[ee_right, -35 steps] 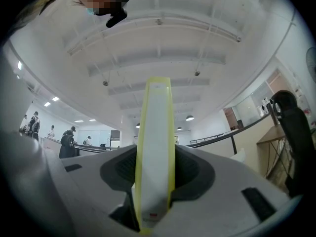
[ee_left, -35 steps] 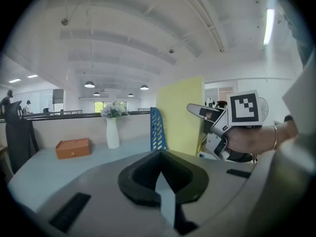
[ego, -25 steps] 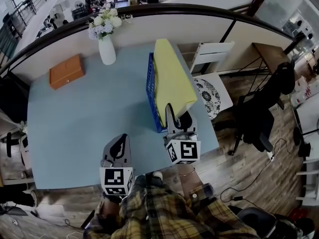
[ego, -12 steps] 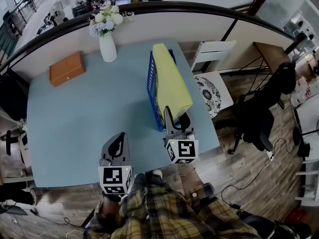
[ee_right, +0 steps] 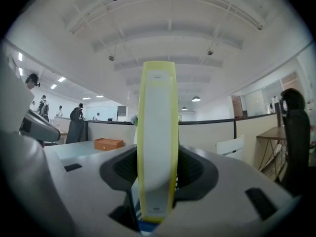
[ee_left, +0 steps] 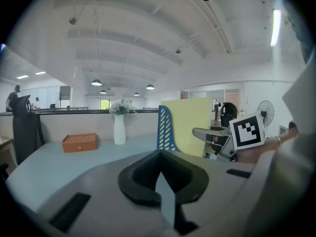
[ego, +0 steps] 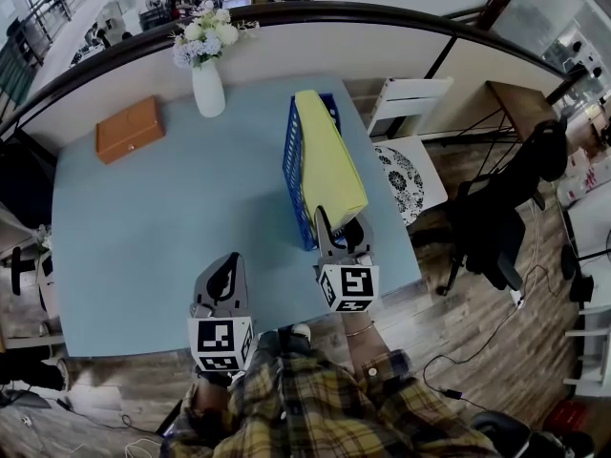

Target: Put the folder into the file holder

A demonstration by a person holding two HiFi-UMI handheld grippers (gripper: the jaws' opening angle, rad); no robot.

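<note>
Folder [ee_right: 157, 142] clamped upright between right gripper [ego: 336, 219] jaws, in file holder [ego: 289, 160]; left gripper [ego: 227, 268] jaws closed.

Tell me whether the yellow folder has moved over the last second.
Yes. The yellow folder, held by the right gripper, has sunk and straightened toward the blue file holder, showing less above its far end.
</note>
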